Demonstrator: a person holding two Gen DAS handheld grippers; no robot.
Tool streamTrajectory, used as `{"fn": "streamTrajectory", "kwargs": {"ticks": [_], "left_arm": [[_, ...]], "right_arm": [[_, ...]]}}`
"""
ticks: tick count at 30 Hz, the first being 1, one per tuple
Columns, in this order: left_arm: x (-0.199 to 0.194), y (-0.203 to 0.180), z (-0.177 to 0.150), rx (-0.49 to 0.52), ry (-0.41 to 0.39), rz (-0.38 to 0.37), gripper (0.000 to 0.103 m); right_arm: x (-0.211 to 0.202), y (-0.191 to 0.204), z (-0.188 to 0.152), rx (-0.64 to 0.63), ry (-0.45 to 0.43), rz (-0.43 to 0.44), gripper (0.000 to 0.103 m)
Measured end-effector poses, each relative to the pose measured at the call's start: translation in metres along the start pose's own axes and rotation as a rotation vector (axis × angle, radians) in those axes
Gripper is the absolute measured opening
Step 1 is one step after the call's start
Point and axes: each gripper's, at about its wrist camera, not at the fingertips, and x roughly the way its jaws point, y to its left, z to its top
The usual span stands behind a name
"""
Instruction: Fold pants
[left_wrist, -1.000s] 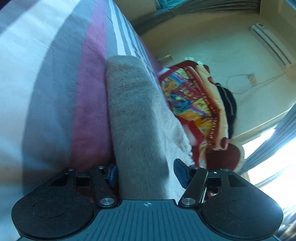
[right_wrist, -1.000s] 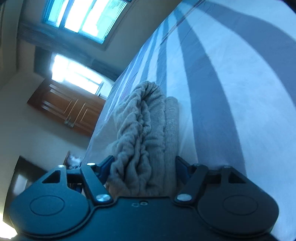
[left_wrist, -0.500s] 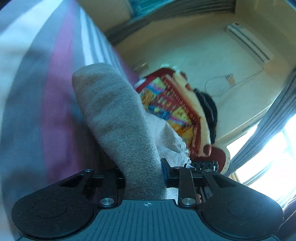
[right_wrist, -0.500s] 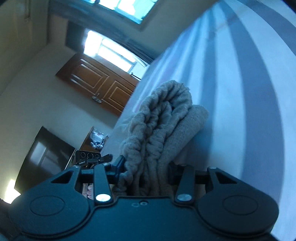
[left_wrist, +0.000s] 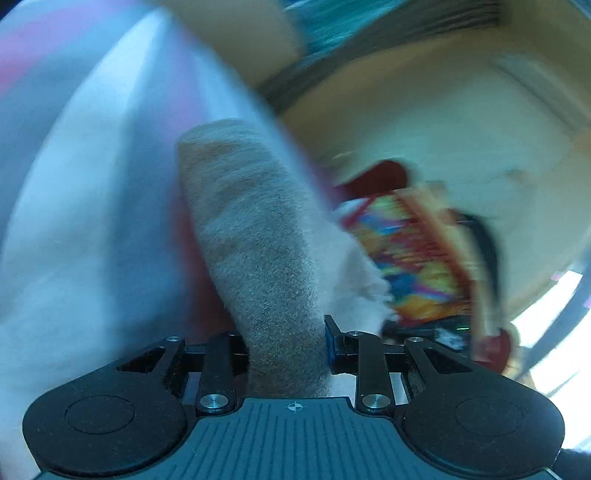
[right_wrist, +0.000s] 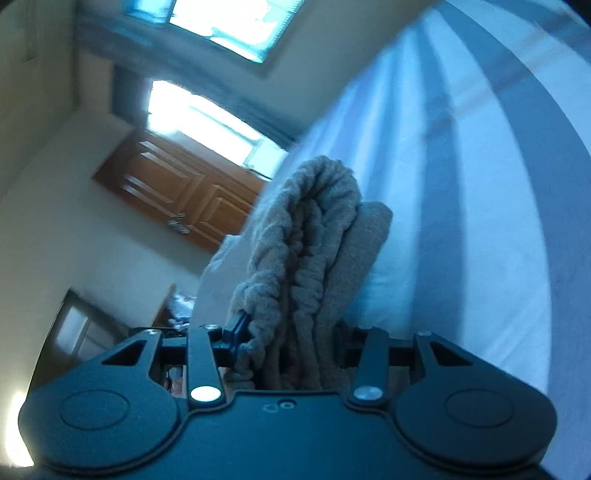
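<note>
The pants are fuzzy grey-beige fabric. In the left wrist view a smooth folded leg of the pants (left_wrist: 255, 236) runs up from my left gripper (left_wrist: 286, 341), which is shut on it and holds it off the striped bed (left_wrist: 85, 206). In the right wrist view the gathered elastic waistband of the pants (right_wrist: 314, 254) bunches between the jaws of my right gripper (right_wrist: 291, 341), which is shut on it above the striped sheet (right_wrist: 480, 184). The left view is blurred by motion.
A colourful patterned blanket (left_wrist: 413, 258) lies heaped to the right of the bed in the left view. The right view shows a wooden door (right_wrist: 184, 192), a bright window (right_wrist: 207, 122) and a dark screen (right_wrist: 77, 328) beyond the bed edge.
Both grippers closed on the pants, then lifted them off the bed. The cameras tilted and swung, and the left view is now motion-blurred.
</note>
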Motion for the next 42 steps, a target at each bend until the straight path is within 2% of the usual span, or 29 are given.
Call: {"fn": "streamTrajectory", "kwargs": {"ticks": [2,5,7,10,12,14,15,18,20,21,23,27,30,34,39,42], "left_arm": [[0.002,0.012,-0.01,0.0,-0.033,-0.027,0.032],[0.0,0.009,-0.014,0.006,-0.049,-0.019,0.035],[-0.004,-0.002,-0.017,0.026,-0.051,0.017,0.044],[-0.021,-0.026,-0.034,0.113,-0.069,0.107,0.064],[-0.032,-0.049,-0.053,0.209,-0.084,0.205,0.091],[-0.043,-0.075,-0.078,0.31,-0.123,0.345,0.101],[-0.048,-0.087,-0.091,0.337,-0.156,0.418,0.103],[-0.066,-0.113,-0.117,0.314,-0.225,0.501,0.103],[-0.071,-0.135,-0.14,0.361,-0.228,0.612,0.103],[-0.077,-0.145,-0.153,0.393,-0.238,0.641,0.103],[-0.091,-0.168,-0.179,0.441,-0.26,0.644,0.103],[-0.12,-0.212,-0.225,0.526,-0.284,0.664,0.103],[-0.143,-0.241,-0.254,0.547,-0.305,0.678,0.103],[-0.173,-0.273,-0.285,0.568,-0.327,0.7,0.103],[-0.209,-0.299,-0.316,0.582,-0.362,0.696,0.103],[-0.226,-0.313,-0.33,0.59,-0.384,0.678,0.103]], "right_arm": [[0.014,-0.023,-0.011,0.049,0.031,-0.126,0.054],[0.011,-0.028,-0.02,0.061,-0.016,-0.084,0.057],[0.008,-0.026,-0.026,0.049,-0.031,-0.086,0.057],[0.0,-0.02,-0.033,0.069,-0.054,-0.098,0.063],[-0.017,-0.008,-0.053,0.068,-0.073,-0.115,0.071],[-0.03,0.004,-0.071,0.046,-0.088,-0.147,0.084],[-0.031,0.009,-0.078,0.031,-0.09,-0.169,0.086],[-0.039,0.033,-0.111,-0.048,-0.093,-0.291,0.091],[-0.05,0.056,-0.134,-0.132,-0.109,-0.389,0.101],[-0.056,0.069,-0.148,-0.179,-0.122,-0.438,0.103],[-0.069,0.095,-0.176,-0.262,-0.16,-0.506,0.102],[-0.089,0.159,-0.239,-0.512,-0.288,-0.676,0.102],[-0.106,0.197,-0.282,-0.609,-0.343,-0.7,0.102],[-0.127,0.234,-0.321,-0.634,-0.388,-0.706,0.102],[-0.138,0.263,-0.353,-0.669,-0.411,-0.713,0.102],[-0.135,0.277,-0.361,-0.716,-0.42,-0.724,0.102]]}}
